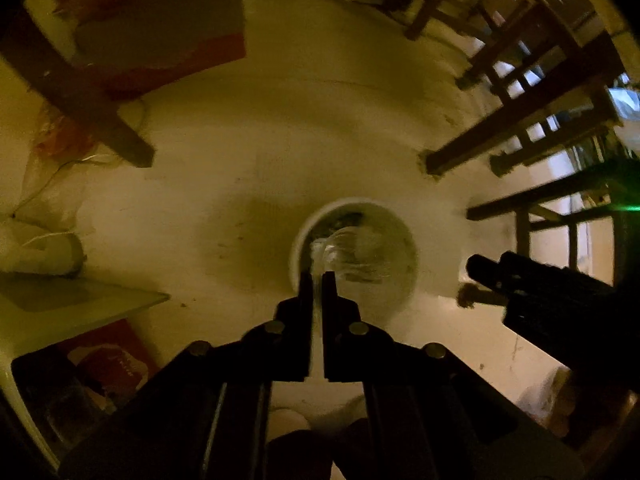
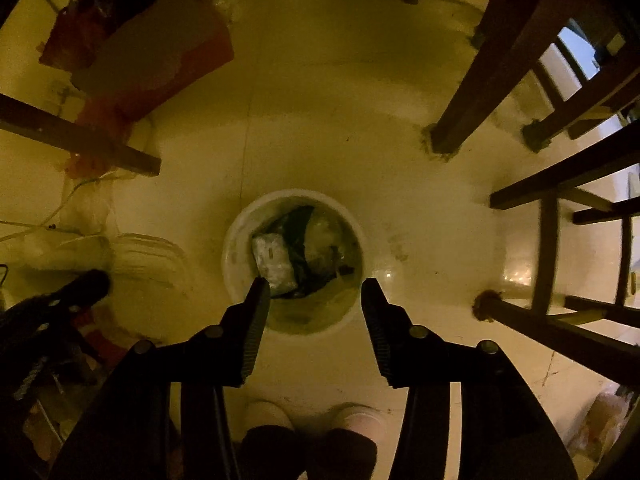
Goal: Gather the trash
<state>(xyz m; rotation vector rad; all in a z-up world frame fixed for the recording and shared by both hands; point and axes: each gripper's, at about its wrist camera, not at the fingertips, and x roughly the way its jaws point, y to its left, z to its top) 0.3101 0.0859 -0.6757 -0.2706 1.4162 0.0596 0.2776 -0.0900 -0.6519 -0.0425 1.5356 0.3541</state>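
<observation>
A round white bin [image 1: 298,248] stands on the pale floor below both grippers; it also shows in the right wrist view [image 2: 236,248], holding crumpled wrappers [image 2: 276,260] and dark trash. My left gripper [image 1: 318,278] is shut on a clear crumpled plastic piece [image 1: 340,248] that hangs over the bin's mouth. My right gripper [image 2: 314,286] is open and empty, directly above the bin. The right gripper's body [image 1: 540,292] shows at the right of the left wrist view.
Dark wooden chair legs [image 2: 492,60] stand at the right and far right. A table leg [image 1: 80,92] and a red mat [image 2: 160,60] lie at the upper left. Clear plastic bags [image 1: 48,184] lie at the left. The person's feet [image 2: 312,420] are at the bottom.
</observation>
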